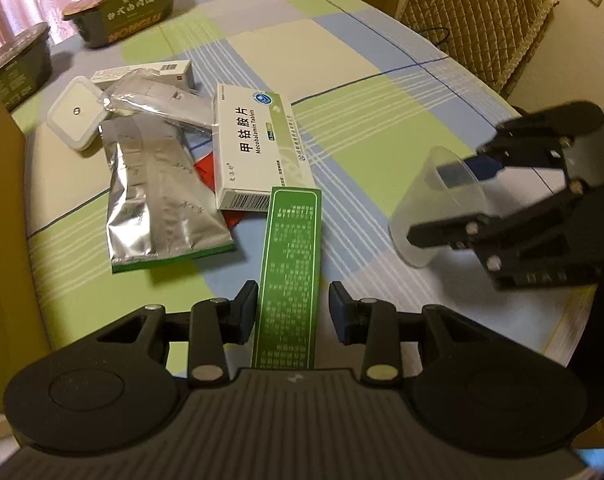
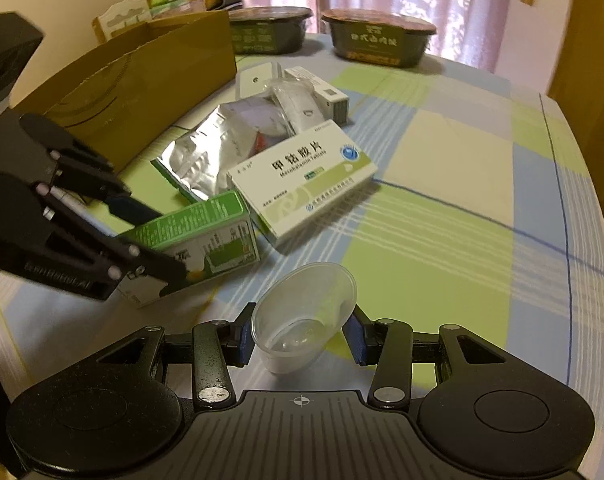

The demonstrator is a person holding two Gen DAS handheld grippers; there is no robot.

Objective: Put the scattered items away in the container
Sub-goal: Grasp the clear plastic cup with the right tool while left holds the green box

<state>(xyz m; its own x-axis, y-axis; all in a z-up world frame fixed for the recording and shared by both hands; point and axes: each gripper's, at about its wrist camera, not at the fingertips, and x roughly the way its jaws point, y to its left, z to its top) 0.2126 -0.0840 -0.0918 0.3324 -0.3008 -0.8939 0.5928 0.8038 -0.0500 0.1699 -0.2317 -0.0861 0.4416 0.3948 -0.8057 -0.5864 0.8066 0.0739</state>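
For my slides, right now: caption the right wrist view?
Right gripper straddles a clear plastic cup; left gripper takes the green box beside it.

"mecobalamin tablets" on white-green medicine box (image 1: 261, 148)

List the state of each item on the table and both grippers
left gripper: jaws open around green box
green box: lying flat
right gripper: jaws open around plastic cup
plastic cup: tilted, empty
cardboard box: open
noodle bowls: sealed
foil pouch: lying flat
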